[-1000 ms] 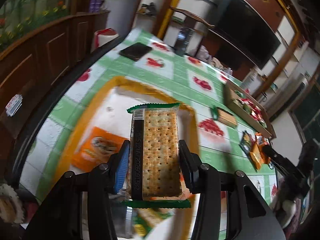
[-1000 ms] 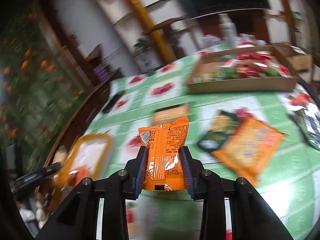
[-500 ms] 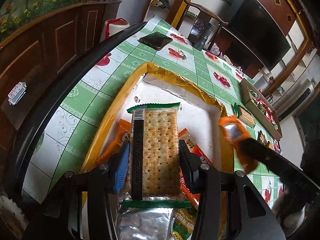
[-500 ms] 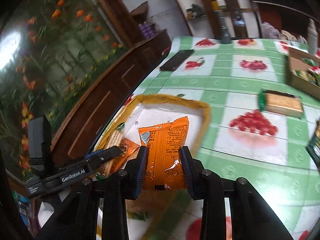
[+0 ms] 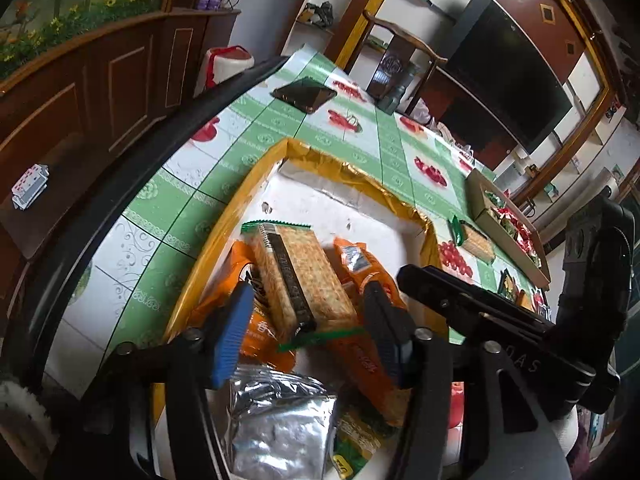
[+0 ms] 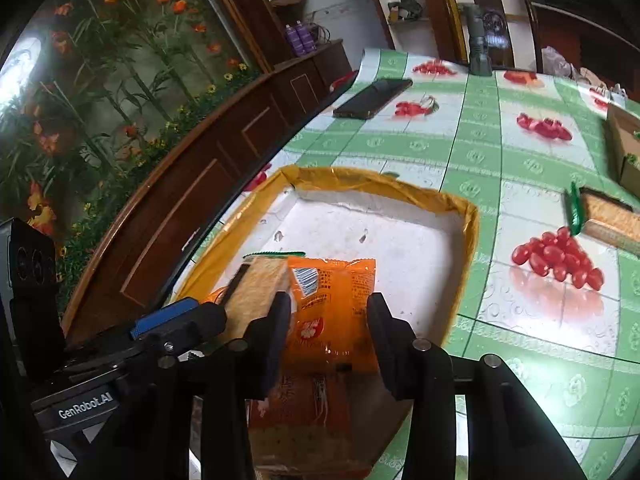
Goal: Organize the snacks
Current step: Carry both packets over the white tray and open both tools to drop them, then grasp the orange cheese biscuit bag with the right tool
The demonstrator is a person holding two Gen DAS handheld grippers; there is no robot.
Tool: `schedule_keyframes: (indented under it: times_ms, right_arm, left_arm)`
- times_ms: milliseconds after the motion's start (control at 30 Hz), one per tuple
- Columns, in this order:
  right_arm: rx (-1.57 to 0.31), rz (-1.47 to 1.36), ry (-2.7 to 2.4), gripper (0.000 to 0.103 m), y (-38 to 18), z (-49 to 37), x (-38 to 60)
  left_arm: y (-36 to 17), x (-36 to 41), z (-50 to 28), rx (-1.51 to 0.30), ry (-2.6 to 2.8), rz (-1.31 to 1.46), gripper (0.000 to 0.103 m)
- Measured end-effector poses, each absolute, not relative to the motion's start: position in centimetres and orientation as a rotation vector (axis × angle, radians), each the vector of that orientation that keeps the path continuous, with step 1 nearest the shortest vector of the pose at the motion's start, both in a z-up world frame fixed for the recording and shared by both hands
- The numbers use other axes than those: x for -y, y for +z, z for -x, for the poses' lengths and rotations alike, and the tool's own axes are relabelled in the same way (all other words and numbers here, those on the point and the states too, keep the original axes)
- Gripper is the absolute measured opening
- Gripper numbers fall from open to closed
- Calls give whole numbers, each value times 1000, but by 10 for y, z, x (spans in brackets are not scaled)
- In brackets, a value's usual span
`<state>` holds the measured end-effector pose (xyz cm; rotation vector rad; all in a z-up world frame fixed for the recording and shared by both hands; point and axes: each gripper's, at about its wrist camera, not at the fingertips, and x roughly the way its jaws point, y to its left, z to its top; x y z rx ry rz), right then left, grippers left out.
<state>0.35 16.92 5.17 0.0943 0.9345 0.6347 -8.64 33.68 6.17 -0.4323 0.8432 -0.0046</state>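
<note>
A white tray with a yellow rim (image 5: 344,168) sits on the green tablecloth; it also shows in the right wrist view (image 6: 384,184). My left gripper (image 5: 308,332) is open over the tray; the cracker pack (image 5: 300,276) lies tilted between its fingers on orange packets. My right gripper (image 6: 326,332) is open, with the orange snack packet (image 6: 332,304) lying between its fingers, beside the cracker pack (image 6: 260,288). A silver pouch (image 5: 280,428) lies at the tray's near end.
Another cracker pack (image 6: 608,216) lies on the table to the right of the tray. A cardboard box of snacks (image 5: 504,220) stands further right. A black phone (image 6: 372,98) lies at the far end, near a chair (image 6: 480,12). A wooden cabinet (image 5: 100,80) runs along the left.
Both grippers have opened. The cracker pack has dropped and tilted into the tray. The right gripper moved over the tray and let the orange packet go beside it.
</note>
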Motion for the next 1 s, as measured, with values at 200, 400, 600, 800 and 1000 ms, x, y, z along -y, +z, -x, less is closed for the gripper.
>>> schedule_keyframes:
  times_ms: [200,400,600,800,1000]
  right_arm:
    - [-889,-159,613,52,69,10,-135]
    - [-900,-233,569,54,65,21,-94]
    - [-904,-269,533,54,57,37,-59]
    - [-893,-317,489,55,52,48,-18]
    - [-885,-367,431,56,45,59,26]
  left_arm:
    - [77,-324,97,-815,38,394,75]
    - [80,-298,106,-804,18,377,75]
    - [85,-259,113,-820,37,250,75]
    - [94,-223,121,-812,26,139,75]
    - [98,-193,125,-817,12,66,74]
